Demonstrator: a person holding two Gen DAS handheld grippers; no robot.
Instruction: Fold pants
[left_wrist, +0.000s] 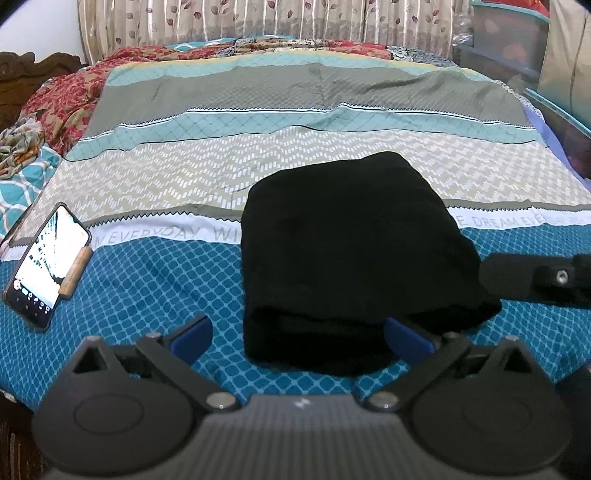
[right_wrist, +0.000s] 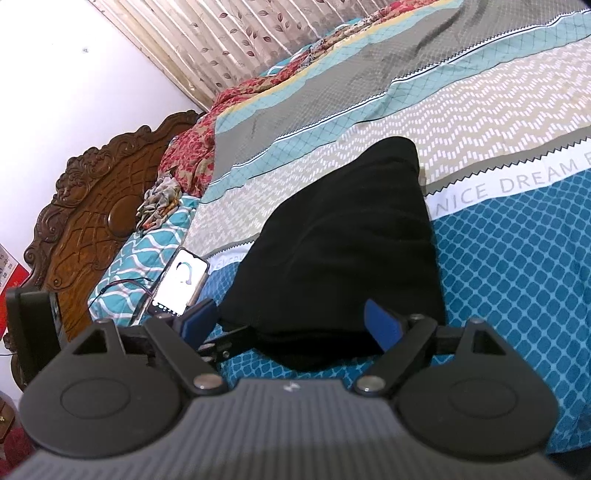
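Now, your pants (left_wrist: 354, 254) lie as a thick, dark, squarish bundle at the middle of the left wrist frame, resting on the bed (left_wrist: 155, 280) across its blue-patterned and zigzag stripes. Expect soft, limp cloth, light enough for one hand but likely to sag and let its layers slide apart, so if you lift it, pinch all the layers together at the thick near edge rather than one loose flap. Your left gripper (left_wrist: 295, 334) has its fingers (left_wrist: 192, 334) spread wide and holding nothing; the near edge of the bundle sits between them at the lower middle, untouched as far as can be told. Your right gripper (right_wrist: 291, 325) also has its fingers (right_wrist: 380, 325) wide and empty, with the bundle's near end just ahead, between them.
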